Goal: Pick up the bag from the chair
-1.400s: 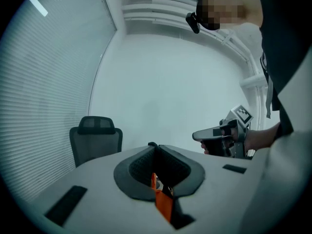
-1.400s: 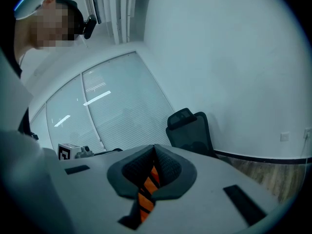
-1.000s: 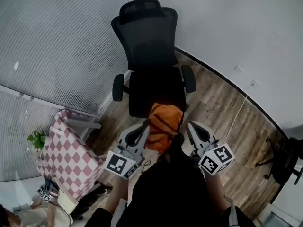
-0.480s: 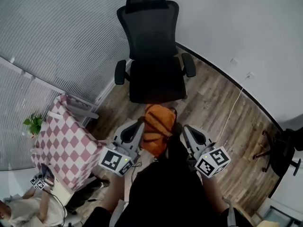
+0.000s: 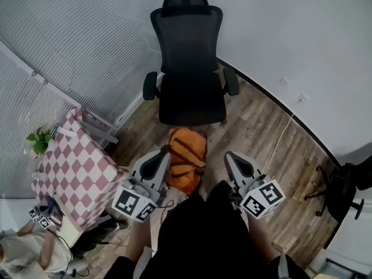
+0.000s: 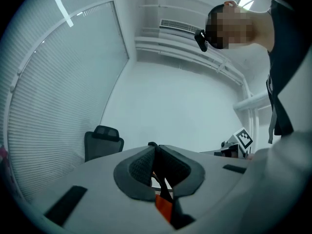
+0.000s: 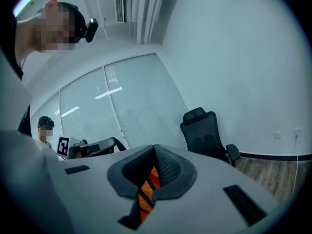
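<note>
bag (image 5: 186, 166): orange with black straps, off the chair and over the wood floor (image 5: 261, 127), at 6 o'clock from the seat, between the two grippers.
chair (image 5: 192, 89): black, at 12 o'clock in the head view, its back toward the corner where the blinds meet the wall.
left gripper (image 5: 164, 154): at 9 o'clock of the bag. the head view does not show its grip. its own view shows the jaws pressed together on a black strap (image 6: 165, 191), with orange fabric just below.
right gripper (image 5: 229, 157): at 3 o'clock of the bag. its own view shows the jaws clamped on an orange strap (image 7: 146, 193) with dark stripes.
head view only: the whole bag, a checked table (image 5: 75, 176) at 8 o'clock, a plant (image 5: 38, 141) at 9 o'clock.
gripper views only: the straps inside the jaws, and the chair seen upright from the side. each shows the other gripper's marker cube across from it.
</note>
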Demonstrator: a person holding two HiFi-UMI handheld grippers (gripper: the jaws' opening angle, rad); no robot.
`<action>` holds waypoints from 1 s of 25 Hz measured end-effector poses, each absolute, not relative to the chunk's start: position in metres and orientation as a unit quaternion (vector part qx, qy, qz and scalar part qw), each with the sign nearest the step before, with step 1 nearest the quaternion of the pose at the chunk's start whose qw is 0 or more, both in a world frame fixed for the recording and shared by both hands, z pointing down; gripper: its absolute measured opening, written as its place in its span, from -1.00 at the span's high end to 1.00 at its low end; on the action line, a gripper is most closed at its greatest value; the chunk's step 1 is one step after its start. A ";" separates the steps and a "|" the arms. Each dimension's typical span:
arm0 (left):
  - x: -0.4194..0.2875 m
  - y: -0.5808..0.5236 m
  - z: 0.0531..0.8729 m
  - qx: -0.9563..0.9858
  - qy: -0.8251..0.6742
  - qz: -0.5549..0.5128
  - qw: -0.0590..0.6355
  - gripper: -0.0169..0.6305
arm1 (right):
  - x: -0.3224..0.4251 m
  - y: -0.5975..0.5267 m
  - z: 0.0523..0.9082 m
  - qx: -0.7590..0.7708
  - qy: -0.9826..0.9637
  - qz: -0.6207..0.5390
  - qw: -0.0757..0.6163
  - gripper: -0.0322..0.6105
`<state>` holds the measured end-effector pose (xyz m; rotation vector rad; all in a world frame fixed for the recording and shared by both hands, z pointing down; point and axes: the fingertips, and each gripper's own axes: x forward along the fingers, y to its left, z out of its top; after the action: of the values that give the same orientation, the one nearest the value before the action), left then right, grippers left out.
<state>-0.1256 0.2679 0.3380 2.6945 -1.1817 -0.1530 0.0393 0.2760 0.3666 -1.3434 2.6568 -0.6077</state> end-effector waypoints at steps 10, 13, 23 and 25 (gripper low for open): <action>-0.137 0.292 0.292 0.908 -0.406 -0.088 0.057 0.82 | 0.060 0.287 0.335 -0.439 0.889 -0.127 0.025 0.84; -0.134 0.297 0.291 0.910 -0.403 -0.082 0.056 0.82 | 0.062 0.293 0.337 -0.445 0.889 -0.108 0.009 0.84; -0.132 0.303 0.293 0.912 -0.398 -0.079 0.064 0.82 | 0.061 0.301 0.335 -0.447 0.888 -0.103 0.009 0.84; -0.134 0.303 0.295 0.912 -0.399 -0.077 0.065 0.82 | 0.060 0.300 0.335 -0.448 0.888 -0.102 0.008 0.84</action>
<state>-0.1338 0.3032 0.2955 2.7504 -1.2030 -0.2318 0.0601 0.3004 0.3350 -1.4014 2.7760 -0.3193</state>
